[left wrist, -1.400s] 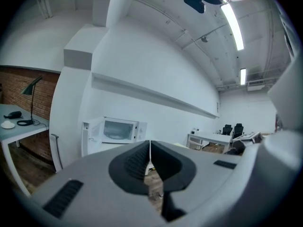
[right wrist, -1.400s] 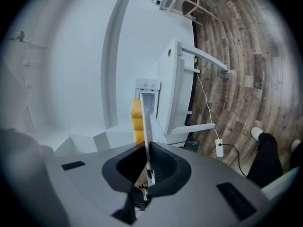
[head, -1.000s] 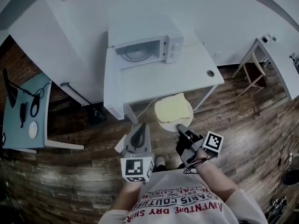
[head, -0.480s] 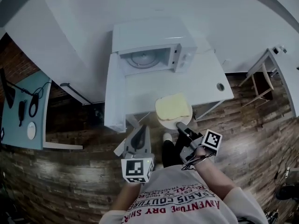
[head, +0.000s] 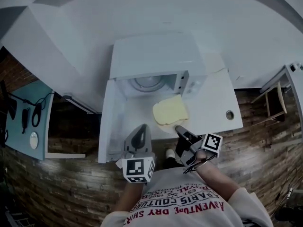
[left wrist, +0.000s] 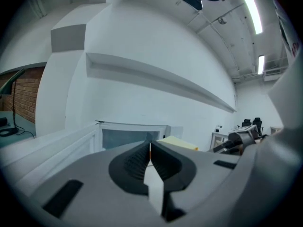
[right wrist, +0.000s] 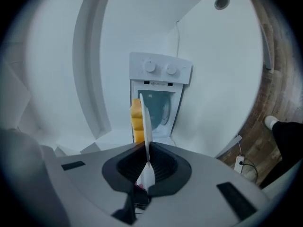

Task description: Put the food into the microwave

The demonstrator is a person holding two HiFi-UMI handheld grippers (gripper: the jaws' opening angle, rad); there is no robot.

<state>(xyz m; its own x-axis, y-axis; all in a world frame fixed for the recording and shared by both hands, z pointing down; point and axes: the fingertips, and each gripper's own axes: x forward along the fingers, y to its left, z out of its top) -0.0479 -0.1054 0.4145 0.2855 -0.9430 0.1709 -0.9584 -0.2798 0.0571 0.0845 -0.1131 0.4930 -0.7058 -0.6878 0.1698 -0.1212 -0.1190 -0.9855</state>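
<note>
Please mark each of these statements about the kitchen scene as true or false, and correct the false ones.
1. The door of the white box-shaped microwave oven stands open. True.
2. The right claw is shut on the rim of the round white plate. True.
3. The flat yellow slice of food lies inside the microwave oven. False: it lies on the plate, held outside, in front of the opening.
4. The left claw also grips the plate. False: it is apart from the plate, its jaws together.
5. The microwave oven stands on a white table. True.
</note>
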